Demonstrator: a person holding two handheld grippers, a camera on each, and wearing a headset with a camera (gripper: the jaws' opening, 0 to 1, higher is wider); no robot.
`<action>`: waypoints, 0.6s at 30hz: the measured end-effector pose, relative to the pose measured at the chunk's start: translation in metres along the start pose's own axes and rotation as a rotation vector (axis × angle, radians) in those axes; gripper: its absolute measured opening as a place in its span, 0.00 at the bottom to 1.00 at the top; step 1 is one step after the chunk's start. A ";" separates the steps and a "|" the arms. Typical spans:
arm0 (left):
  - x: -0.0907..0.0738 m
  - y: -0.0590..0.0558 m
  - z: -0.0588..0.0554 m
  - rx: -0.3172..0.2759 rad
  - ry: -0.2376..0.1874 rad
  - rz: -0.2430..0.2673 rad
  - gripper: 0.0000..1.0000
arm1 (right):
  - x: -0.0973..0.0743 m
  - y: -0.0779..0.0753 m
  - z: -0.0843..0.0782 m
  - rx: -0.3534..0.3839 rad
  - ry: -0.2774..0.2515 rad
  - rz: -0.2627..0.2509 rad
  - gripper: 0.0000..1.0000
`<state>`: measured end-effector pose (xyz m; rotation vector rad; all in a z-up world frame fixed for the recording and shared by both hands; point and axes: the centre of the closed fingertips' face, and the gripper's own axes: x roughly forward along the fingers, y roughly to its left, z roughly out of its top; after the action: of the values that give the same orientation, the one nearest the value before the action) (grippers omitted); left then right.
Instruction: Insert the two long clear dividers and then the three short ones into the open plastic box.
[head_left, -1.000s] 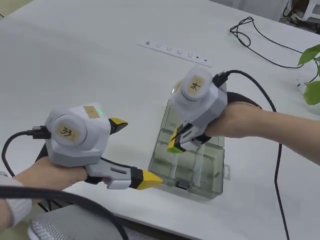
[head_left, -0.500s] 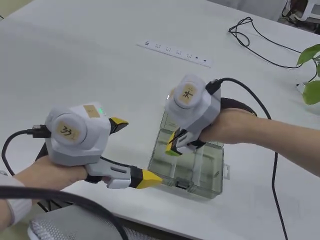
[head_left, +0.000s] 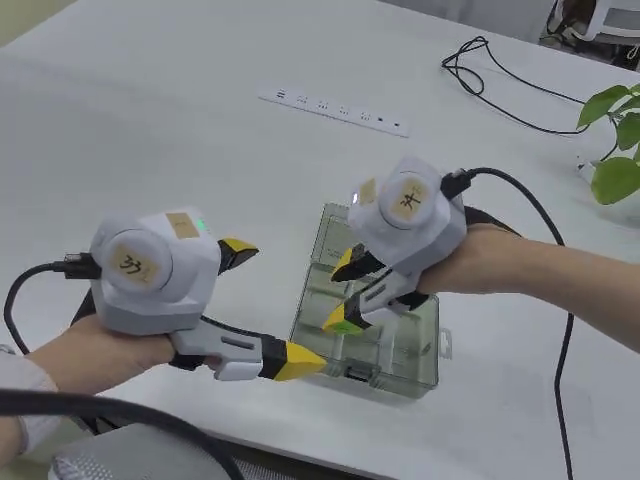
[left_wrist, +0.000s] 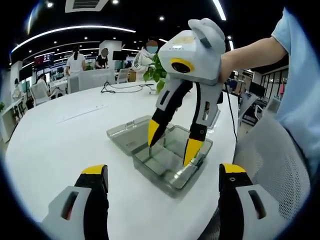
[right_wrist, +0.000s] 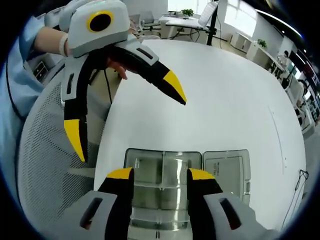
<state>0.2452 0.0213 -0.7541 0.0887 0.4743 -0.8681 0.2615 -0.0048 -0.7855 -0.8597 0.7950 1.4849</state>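
The clear plastic box (head_left: 404, 345) lies open near the table's front edge, its lid (head_left: 327, 229) flat on the far side. In the right gripper view, clear dividers (right_wrist: 163, 161) stand inside the box (right_wrist: 145, 167) and split it into compartments. My right gripper (head_left: 338, 292) hangs open just over the box's left half with nothing between its jaws (right_wrist: 160, 173). My left gripper (head_left: 270, 303) is open and empty to the left of the box, above the table. The left gripper view (left_wrist: 162, 170) looks at the box (left_wrist: 167, 162) and the right gripper (left_wrist: 172, 142).
A white power strip (head_left: 335, 103) lies at the far middle of the table. Black cables (head_left: 500, 75) run at the back right, beside a green plant (head_left: 612, 150). A grey mesh chair (head_left: 130, 462) sits below the table's front edge.
The right gripper's jaws, which were close together low in the box, have parted and lifted a little. The left gripper has stayed put. The head camera shifted slightly.
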 end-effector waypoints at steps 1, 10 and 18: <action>0.001 -0.001 0.001 0.003 0.001 -0.004 0.94 | -0.002 0.001 0.001 0.005 -0.021 -0.003 0.51; 0.002 -0.003 0.005 0.021 0.007 -0.023 0.95 | -0.012 0.004 -0.003 0.002 -0.109 -0.054 0.96; 0.003 0.001 0.014 0.005 -0.011 -0.020 0.95 | -0.029 0.000 -0.011 0.105 -0.215 -0.113 1.00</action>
<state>0.2520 0.0161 -0.7431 0.0838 0.4630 -0.8891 0.2639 -0.0282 -0.7657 -0.6436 0.6476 1.3958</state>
